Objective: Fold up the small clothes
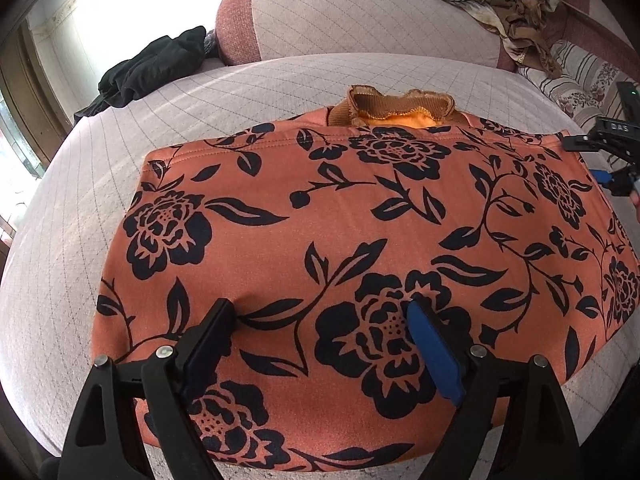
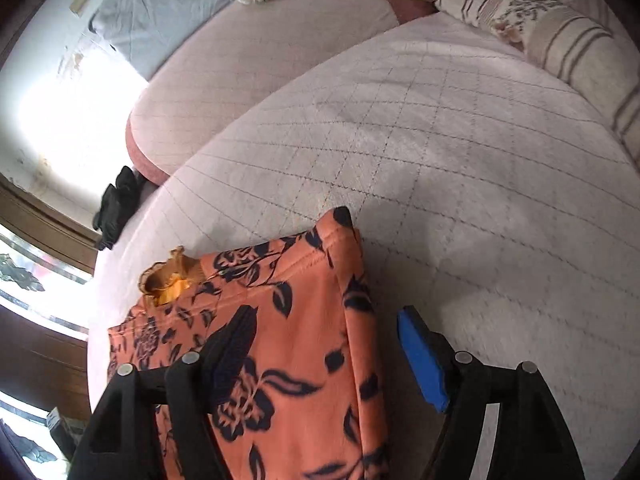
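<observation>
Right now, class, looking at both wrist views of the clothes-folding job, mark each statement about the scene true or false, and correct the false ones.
1. The floral garment lies on a quilted cushion. True.
2. The left gripper is clamped on the garment. False: its jaws stand open over the cloth.
3. A black garment lies at the cushion's far left edge. True.
4. The right gripper holds a towel. False: its jaws are open and hold nothing, above the garment's right edge.
5. A brown ruffled collar shows at the garment's far edge. True.
</observation>
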